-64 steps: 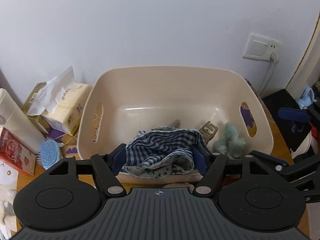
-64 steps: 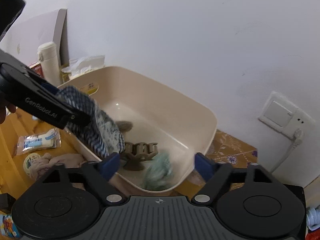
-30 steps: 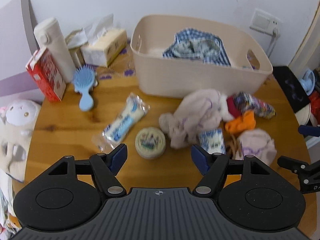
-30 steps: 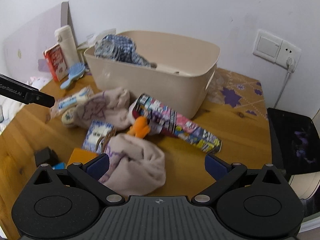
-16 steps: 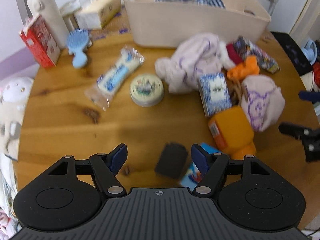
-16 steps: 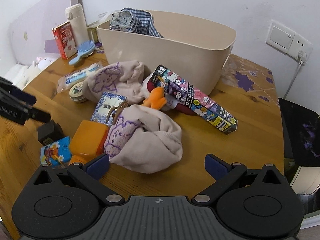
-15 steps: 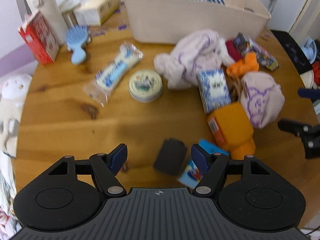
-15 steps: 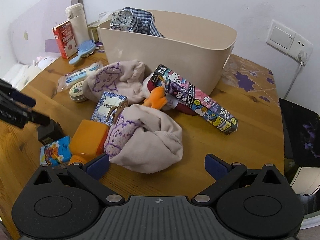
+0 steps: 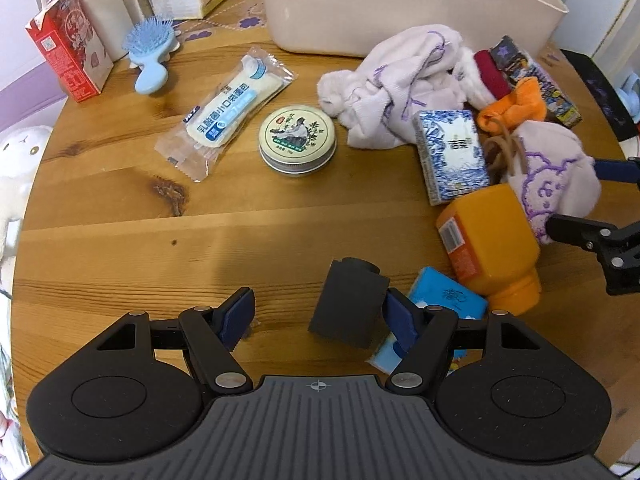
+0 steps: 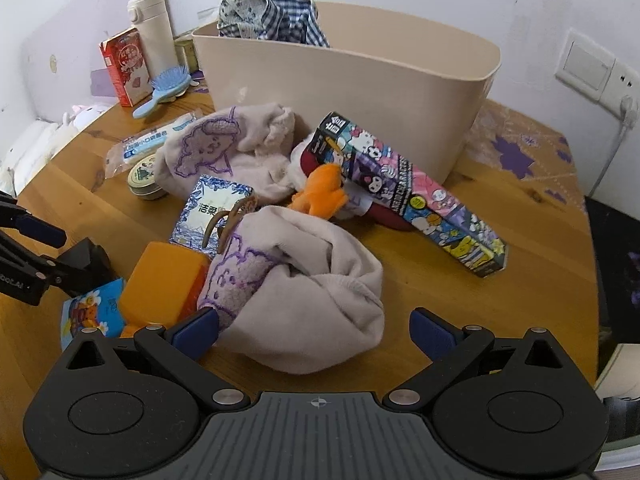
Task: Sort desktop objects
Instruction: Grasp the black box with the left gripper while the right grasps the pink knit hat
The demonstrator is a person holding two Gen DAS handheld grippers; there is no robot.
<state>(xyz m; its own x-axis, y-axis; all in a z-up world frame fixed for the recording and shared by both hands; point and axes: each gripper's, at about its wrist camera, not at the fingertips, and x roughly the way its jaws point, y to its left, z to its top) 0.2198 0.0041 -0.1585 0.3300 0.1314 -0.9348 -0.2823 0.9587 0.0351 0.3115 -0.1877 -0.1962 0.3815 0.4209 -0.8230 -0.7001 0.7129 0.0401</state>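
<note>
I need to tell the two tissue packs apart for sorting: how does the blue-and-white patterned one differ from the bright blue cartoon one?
The patterned tissue pack shows a blue-and-white porcelain-style print; the cartoon tissue pack is bright blue. The patterned one lies in full view, while the cartoon one sits partly under the orange bottle. Both are small flat packs on the table.

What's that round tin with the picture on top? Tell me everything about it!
The round tin is low and flat, with a pale cream lid showing a green drawing of a figure among leafy sprigs and a small red mark. Its side looks like bare silvery metal. The lid is on, and it lies flat on the wooden table, between the clear-wrapped snack packet and the pale pink cloth, apparently touching neither. Neither gripper is near it.
</note>
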